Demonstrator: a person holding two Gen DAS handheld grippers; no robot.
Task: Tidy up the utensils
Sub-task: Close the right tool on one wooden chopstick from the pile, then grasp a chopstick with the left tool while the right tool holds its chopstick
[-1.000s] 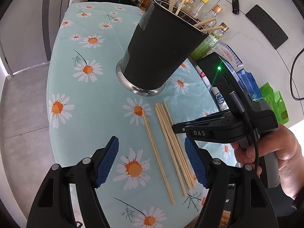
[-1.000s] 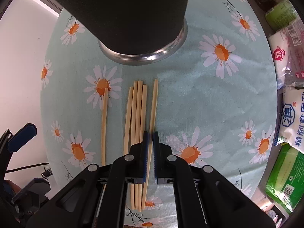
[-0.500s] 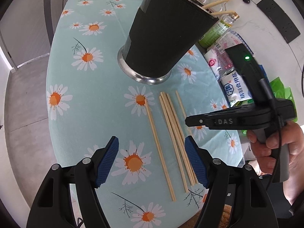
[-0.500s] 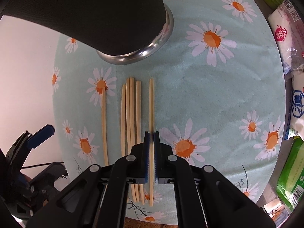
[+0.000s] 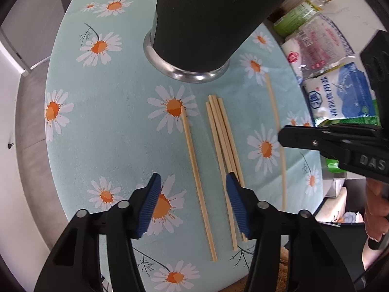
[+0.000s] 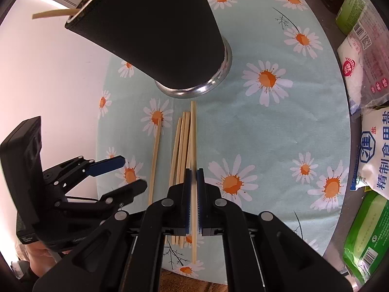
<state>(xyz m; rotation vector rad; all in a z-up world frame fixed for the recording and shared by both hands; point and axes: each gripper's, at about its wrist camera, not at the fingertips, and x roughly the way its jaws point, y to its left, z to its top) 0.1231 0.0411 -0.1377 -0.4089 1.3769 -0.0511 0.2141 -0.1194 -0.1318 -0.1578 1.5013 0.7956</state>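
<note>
The right gripper (image 6: pixel 192 177) pinches one pale wooden chopstick (image 6: pixel 193 133) between nearly closed jaws, its tip pointing ahead at the tall black metal-based holder (image 6: pixel 155 31). The left gripper (image 5: pixel 193 204) gapes wide and empty, a single loose chopstick (image 5: pixel 194 170) lying between its jaws and a three-stick bundle (image 5: pixel 222 141) by its right pad.

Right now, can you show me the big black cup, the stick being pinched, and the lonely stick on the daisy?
tall black metal-based cup (image 6: pixel 155 31), right wrist view, its side.
pinched wooden chopstick (image 6: pixel 193 131), right wrist view, its shaft.
lone wooden chopstick (image 5: pixel 194 170), left wrist view, mid-shaft.
</note>
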